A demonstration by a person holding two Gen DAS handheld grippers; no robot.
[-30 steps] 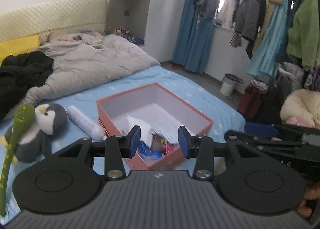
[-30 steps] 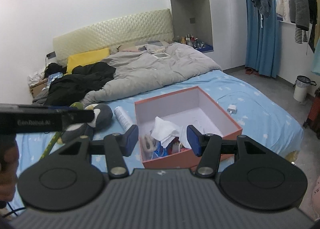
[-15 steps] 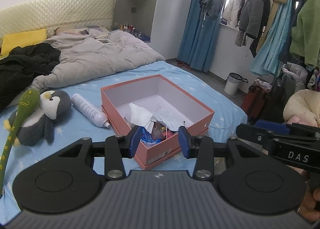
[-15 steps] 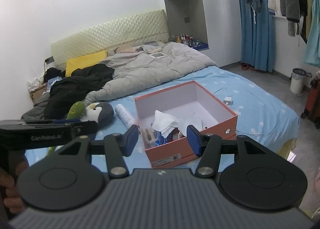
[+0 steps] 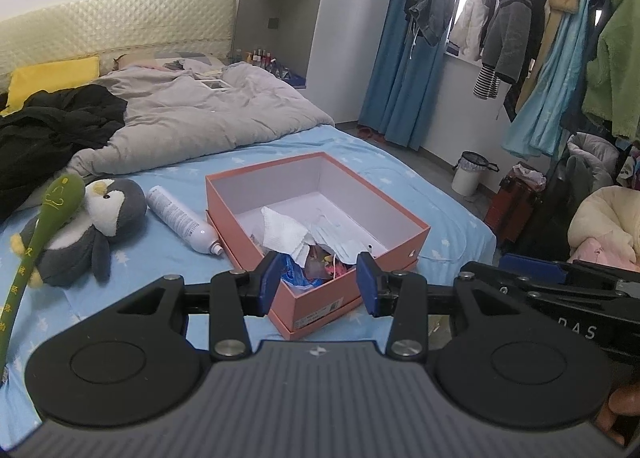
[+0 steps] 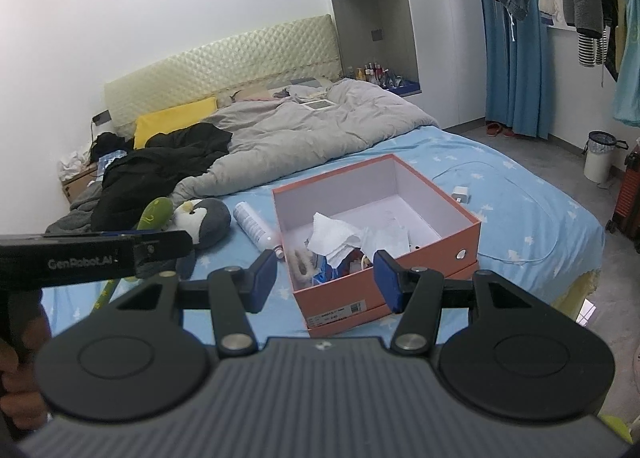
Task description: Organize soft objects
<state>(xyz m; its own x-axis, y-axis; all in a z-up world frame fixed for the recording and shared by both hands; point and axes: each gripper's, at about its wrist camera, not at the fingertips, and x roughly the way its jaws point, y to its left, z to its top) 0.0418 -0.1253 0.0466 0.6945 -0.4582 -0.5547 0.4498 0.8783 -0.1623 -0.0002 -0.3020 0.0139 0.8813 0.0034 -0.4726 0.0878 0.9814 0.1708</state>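
Both grippers, left gripper [image 5: 318, 278] and right gripper [image 6: 325, 278], have open, empty jaws. The penguin toy [image 5: 94, 225] lies on the bed [image 5: 400, 161], left of the orange box [image 5: 320, 296]. Reach left, squeeze its soft belly gently.

Grey-and-white plush penguin [image 5: 96, 225] lies on its side on the blue bed sheet. A green plush stick [image 5: 36, 242] (yellow lettering) rests across it.

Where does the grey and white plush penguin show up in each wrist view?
Left wrist view: the grey and white plush penguin lies at far left on the blue bedsheet.
Right wrist view: it lies left of centre, beyond the left gripper's black body.
Shared landmark: the open orange cardboard box, with a white spray can between.
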